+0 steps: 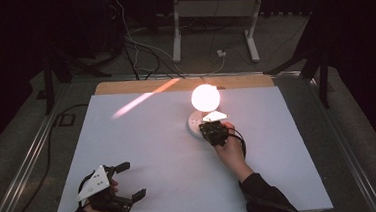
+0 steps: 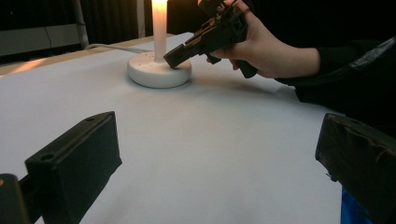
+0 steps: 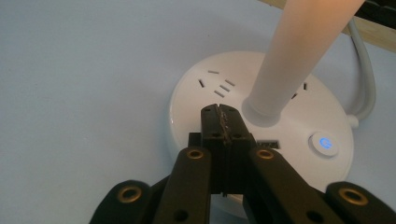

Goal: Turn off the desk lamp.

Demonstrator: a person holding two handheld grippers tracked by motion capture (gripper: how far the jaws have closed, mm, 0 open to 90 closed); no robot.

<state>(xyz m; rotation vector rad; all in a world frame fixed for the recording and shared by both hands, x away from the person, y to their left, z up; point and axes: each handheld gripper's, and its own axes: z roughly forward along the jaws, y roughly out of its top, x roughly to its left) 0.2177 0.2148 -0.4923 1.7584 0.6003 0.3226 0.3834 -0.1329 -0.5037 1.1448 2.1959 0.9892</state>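
Left gripper [image 1: 126,181]: resting near the mat's front edge, jaws gaping wide, holding nothing
Right gripper [image 3: 221,122]: jaws pressing together, empty, tip touching the lamp base [image 3: 196,100]
Lamp [image 1: 205,97]: glowing, standing mid-mat
Risk: tip sliding, nudging the base or hitting the lit button [image 3: 324,143]
Containers: none

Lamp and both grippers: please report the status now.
Right gripper shut, tips on the round lamp base, nothing held. Left gripper open, apart at the table's near left. Lamp globe lit; power button glowing blue. Nothing in the way.
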